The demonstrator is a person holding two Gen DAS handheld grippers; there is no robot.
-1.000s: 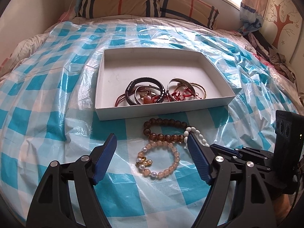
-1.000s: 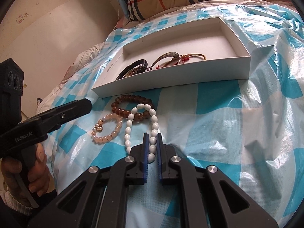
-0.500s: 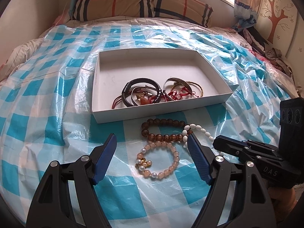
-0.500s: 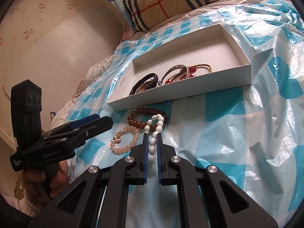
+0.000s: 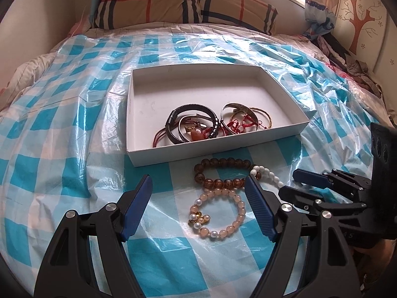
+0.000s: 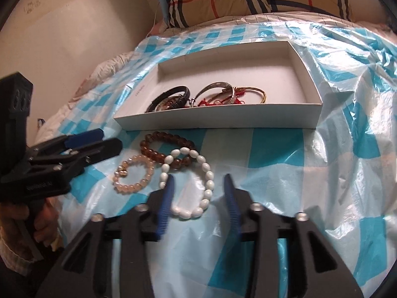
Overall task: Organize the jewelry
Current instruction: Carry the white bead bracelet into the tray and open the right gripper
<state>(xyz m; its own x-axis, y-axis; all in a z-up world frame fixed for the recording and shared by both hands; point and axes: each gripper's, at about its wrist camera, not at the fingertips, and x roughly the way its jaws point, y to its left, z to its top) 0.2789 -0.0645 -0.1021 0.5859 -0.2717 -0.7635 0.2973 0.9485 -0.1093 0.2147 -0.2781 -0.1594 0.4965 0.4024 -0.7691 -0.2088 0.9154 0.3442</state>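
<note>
A white open box on the checked sheet holds several bracelets and bangles. In front of it lie a brown bead bracelet, a pink bead bracelet and a white bead bracelet. My left gripper is open and empty, above the pink and brown bracelets. My right gripper is open, its fingers either side of the white bracelet; it also shows at the right of the left wrist view.
A blue-and-white checked plastic sheet covers the bed. A plaid pillow lies at the head, against the wall. Crumpled clothes sit at the far right edge. The left gripper and hand show at the left of the right wrist view.
My right gripper was shut on the white bracelet and lifting it; now it is open and the bracelet lies flat on the sheet. The left gripper stayed open, nearly still.
</note>
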